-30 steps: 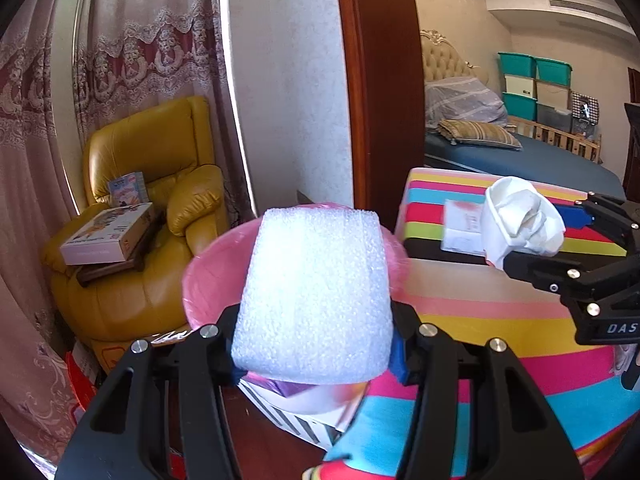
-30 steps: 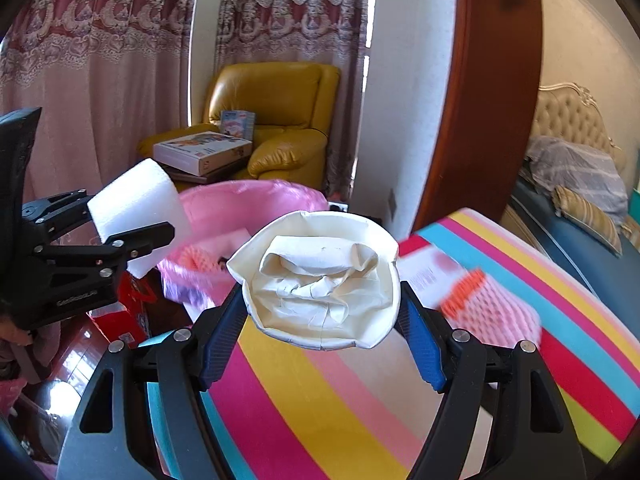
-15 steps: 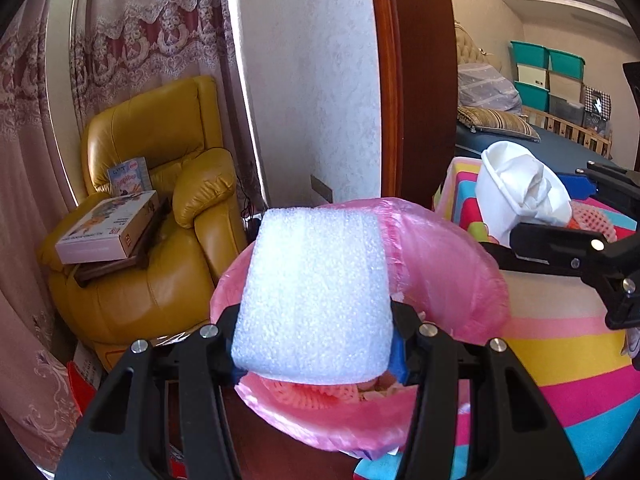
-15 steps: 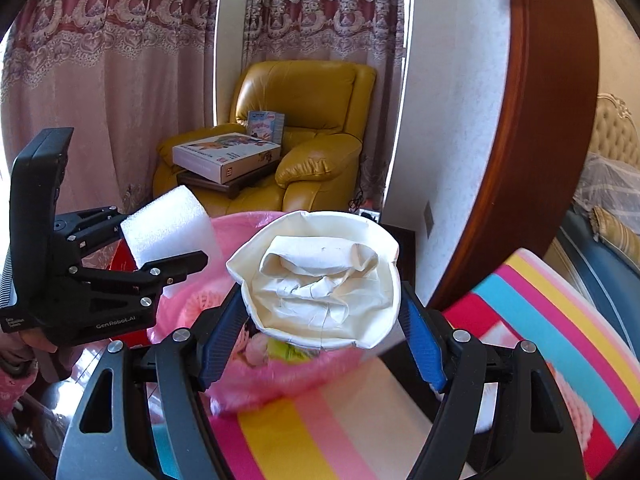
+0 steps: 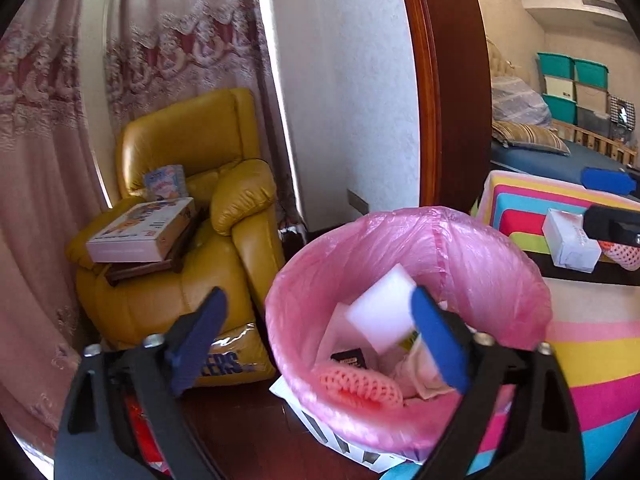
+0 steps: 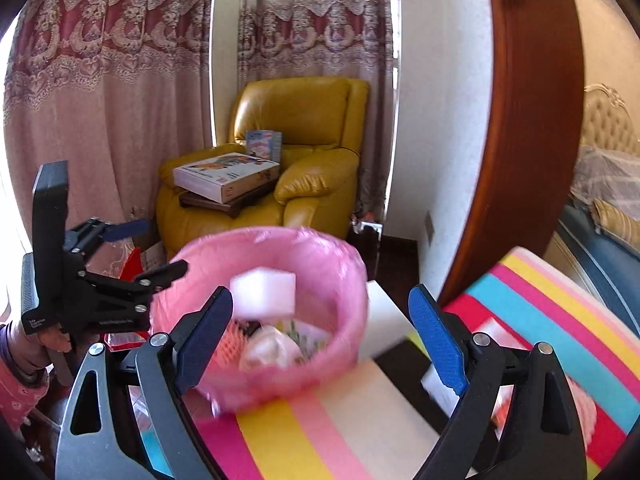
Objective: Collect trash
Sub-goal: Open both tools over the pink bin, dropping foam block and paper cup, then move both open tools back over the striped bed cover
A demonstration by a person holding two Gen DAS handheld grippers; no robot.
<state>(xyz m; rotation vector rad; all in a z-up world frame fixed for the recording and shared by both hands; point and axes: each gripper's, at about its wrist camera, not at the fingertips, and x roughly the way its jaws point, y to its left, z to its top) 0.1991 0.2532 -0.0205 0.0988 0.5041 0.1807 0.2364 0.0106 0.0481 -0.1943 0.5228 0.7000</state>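
At the far left hang pink lace curtains (image 6: 100, 80), and in front of them stands 1 yellow leather armchair (image 5: 192, 216) carrying 2 boxes: a flat white box (image 5: 144, 232) on a dark tray across the arm and a small blue box (image 5: 166, 182) on the seat. The left gripper (image 5: 316, 332) hovers at the near rim of the bin, its jaws opening with nothing pressed between them; its left finger hangs over the armchair and its right finger covers part of the bin's inside. The pink bin bag (image 5: 460, 248) lines 1 bin beside the table. Inside it, 1 white foam block (image 5: 380, 312) lies tilted on the heap, blurred, free of both pads. Beneath it sit 1 pink foam net (image 5: 360, 384) and crumpled white paper (image 6: 272, 344). The right gripper (image 6: 320, 336) points over the bin from the table side, jaws opening and empty. To the right rises a brown door frame (image 5: 448, 80). The striped tablecloth (image 5: 592, 352) carries 1 white carton (image 5: 572, 240), with another pink net (image 5: 624, 256) just beside it. Further right, a bed (image 5: 560, 160) and stacked teal storage boxes (image 5: 572, 68) fill the next room.
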